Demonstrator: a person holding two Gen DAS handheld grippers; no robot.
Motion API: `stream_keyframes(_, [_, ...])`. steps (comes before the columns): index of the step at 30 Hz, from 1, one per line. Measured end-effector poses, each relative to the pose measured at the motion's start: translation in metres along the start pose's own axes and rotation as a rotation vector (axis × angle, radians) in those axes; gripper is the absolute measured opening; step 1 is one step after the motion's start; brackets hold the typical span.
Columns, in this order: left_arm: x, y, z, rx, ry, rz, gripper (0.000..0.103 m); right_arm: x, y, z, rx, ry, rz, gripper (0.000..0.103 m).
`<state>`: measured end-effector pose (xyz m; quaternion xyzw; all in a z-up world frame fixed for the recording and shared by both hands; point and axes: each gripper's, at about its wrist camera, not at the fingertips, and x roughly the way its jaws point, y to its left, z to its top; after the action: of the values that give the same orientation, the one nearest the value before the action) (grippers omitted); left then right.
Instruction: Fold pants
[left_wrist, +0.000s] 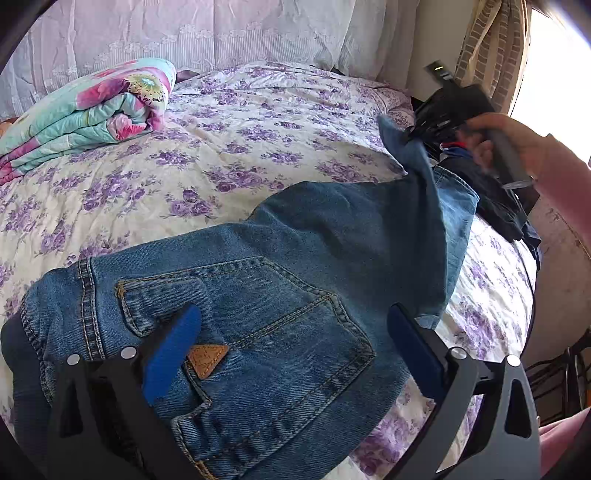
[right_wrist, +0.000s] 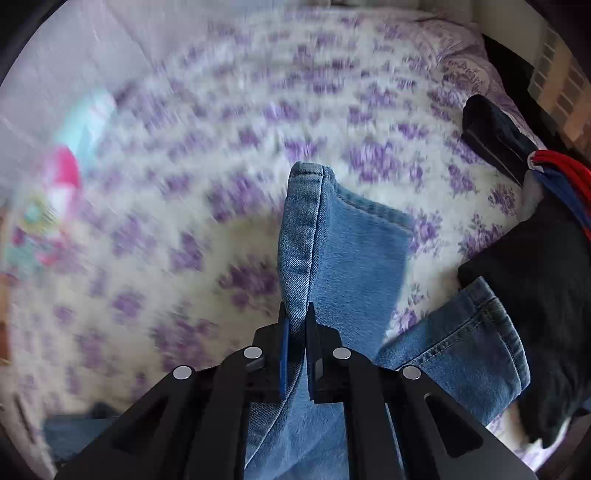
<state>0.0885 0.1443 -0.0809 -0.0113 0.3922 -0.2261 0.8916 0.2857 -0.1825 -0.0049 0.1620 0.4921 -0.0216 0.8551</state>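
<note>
Blue jeans (left_wrist: 280, 295) lie on the bed, back pocket with a tan triangle patch up. My left gripper (left_wrist: 291, 325) is open and hovers over the seat and pocket, blue pads spread wide. My right gripper (right_wrist: 296, 314) is shut on a leg hem of the jeans (right_wrist: 306, 236) and holds it lifted above the bed; it also shows in the left wrist view (left_wrist: 410, 134) at the far right, pulling the leg up. The other leg (right_wrist: 461, 343) lies flat at the right.
The bed (left_wrist: 229, 133) has a white sheet with purple flowers. A folded floral quilt (left_wrist: 92, 110) lies at the far left. Dark clothes (right_wrist: 535, 258) are piled at the right edge of the bed. A curtain and bright window stand at the right.
</note>
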Motion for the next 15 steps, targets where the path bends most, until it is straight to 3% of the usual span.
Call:
stream_keyframes(3, [0.000, 0.000, -0.001, 0.000, -0.001, 0.003, 0.098, -0.048, -0.044, -0.018, 0.100, -0.153, 0.235, 0.008])
stream_keyframes(6, [0.000, -0.001, -0.001, 0.001, -0.001, 0.006, 0.098, -0.058, -0.110, -0.053, 0.260, -0.245, 0.389, 0.008])
stream_keyframes(8, [0.000, -0.001, -0.001, 0.004, 0.000, 0.010, 0.098, -0.035, -0.155, -0.086, 0.381, -0.209, 0.394, 0.008])
stream_keyframes(11, [0.001, -0.003, -0.001, 0.007, 0.002, 0.017, 0.098, 0.000, -0.206, -0.127, 0.510, -0.098, 0.298, 0.011])
stream_keyframes(13, [0.001, -0.004, -0.001, 0.011, 0.002, 0.024, 0.098, -0.001, -0.219, -0.137, 0.524, -0.118, 0.368, 0.008])
stream_keyframes(15, [0.002, -0.005, -0.001, 0.013, 0.001, 0.030, 0.098, -0.018, -0.216, -0.135, 0.482, -0.163, 0.371, 0.022])
